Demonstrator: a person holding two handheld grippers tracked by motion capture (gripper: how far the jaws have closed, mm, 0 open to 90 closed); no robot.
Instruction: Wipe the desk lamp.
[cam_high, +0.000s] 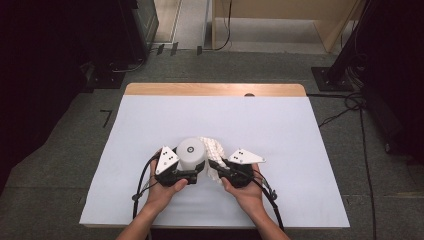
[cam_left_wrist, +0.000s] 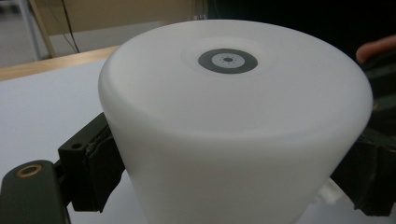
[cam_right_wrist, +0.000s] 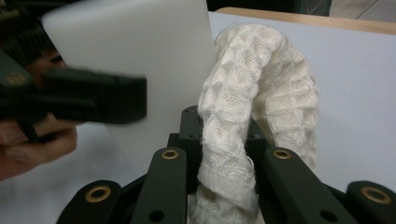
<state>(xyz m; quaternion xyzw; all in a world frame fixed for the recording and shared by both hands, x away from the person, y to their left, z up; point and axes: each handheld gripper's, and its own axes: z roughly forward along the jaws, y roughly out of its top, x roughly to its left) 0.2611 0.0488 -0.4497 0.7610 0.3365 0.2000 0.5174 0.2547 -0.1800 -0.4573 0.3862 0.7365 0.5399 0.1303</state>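
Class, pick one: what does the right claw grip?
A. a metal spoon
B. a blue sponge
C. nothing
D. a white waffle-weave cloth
D: in the right gripper view, the right claw is shut on the white waffle-weave cloth, which arches up from between its jaws.

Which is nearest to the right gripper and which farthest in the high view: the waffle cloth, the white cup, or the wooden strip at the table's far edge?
From the right gripper:
1. Waffle cloth: pinched in its jaws, bunched just ahead of it.
2. White cup: upside down, to its left, clamped by the left gripper.
3. Wooden strip: along the table's far edge.
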